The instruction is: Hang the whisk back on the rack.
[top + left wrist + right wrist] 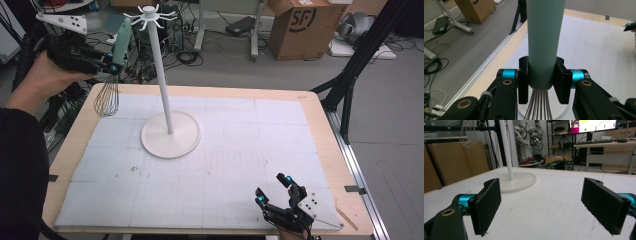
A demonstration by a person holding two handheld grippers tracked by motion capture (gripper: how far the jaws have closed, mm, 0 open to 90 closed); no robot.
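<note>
The white hook stand [163, 95] rises mid-table [240, 150]. Left of its top, the left gripper [111, 64] pinches the whisk [114, 70] by its handle, wires down, likely for hanging. Nearer, the right gripper [274, 190] rests spread, empty.

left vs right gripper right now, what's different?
The left gripper is shut on the whisk, clamping its green handle; the right gripper is open with nothing between its jaws. The left gripper is raised beside the top of the white stand; the right gripper sits low near the table's front edge. Both have black jaws with blue joints.
</note>
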